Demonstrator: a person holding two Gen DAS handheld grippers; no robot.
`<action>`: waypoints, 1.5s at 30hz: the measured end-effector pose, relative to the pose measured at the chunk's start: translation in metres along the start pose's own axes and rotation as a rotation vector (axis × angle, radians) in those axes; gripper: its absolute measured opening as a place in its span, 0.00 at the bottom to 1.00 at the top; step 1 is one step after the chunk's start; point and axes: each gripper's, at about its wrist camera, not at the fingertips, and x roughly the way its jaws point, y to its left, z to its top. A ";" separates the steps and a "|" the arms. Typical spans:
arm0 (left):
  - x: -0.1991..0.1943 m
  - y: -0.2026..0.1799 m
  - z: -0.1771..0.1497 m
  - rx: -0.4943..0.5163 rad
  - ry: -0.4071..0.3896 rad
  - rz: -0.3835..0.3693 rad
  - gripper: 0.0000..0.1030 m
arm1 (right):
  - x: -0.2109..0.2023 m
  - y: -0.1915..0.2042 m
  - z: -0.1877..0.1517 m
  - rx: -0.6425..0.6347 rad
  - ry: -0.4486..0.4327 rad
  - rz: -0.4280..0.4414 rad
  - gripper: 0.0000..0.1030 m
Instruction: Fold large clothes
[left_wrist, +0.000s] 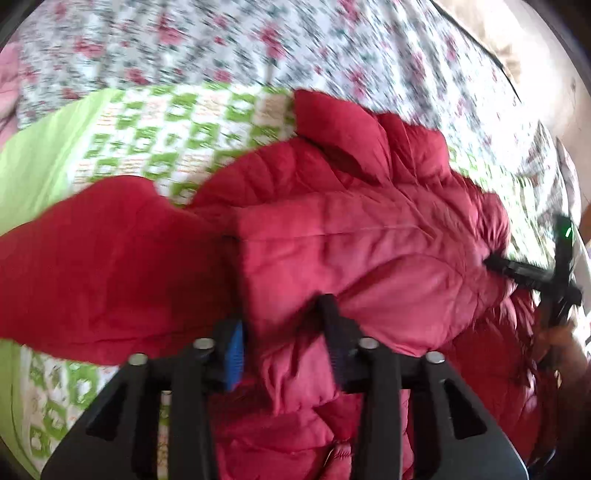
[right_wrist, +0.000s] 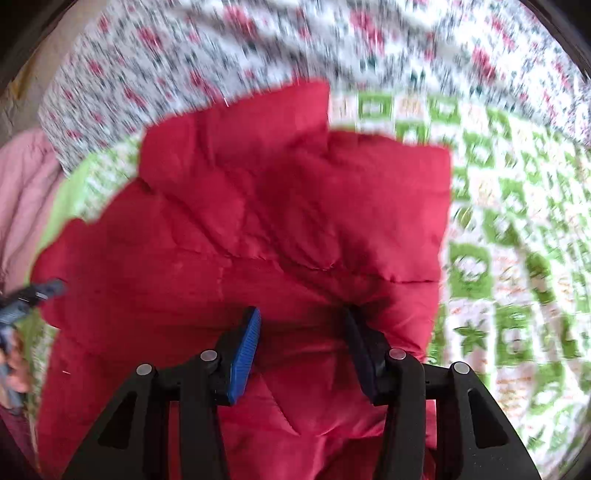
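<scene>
A red quilted puffer jacket (left_wrist: 351, 236) lies bunched on the bed and fills the middle of both views (right_wrist: 288, 221). My left gripper (left_wrist: 284, 325) has its jaws apart with a thick fold of the jacket between them; both blue-padded fingers press into the cloth. My right gripper (right_wrist: 303, 332) likewise has jacket cloth bunched between its spread fingers. The right gripper also shows at the right edge of the left wrist view (left_wrist: 517, 269), at the jacket's far side. Both views are motion-blurred.
Under the jacket lies a green-and-white patterned blanket (left_wrist: 166, 136), over a white sheet with red flowers (left_wrist: 295, 44). A pink cloth (right_wrist: 26, 206) lies at the left. The bed edge and floor (left_wrist: 546, 74) are at upper right.
</scene>
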 end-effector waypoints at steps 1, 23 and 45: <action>-0.007 0.003 0.000 -0.017 -0.013 0.026 0.40 | 0.003 -0.002 -0.002 0.000 -0.008 -0.003 0.48; 0.055 -0.068 -0.005 0.133 0.040 0.024 0.40 | -0.046 0.047 0.003 -0.059 -0.130 0.002 0.54; 0.045 -0.049 -0.009 0.060 0.026 -0.083 0.40 | 0.027 0.056 -0.002 -0.127 0.011 -0.072 0.55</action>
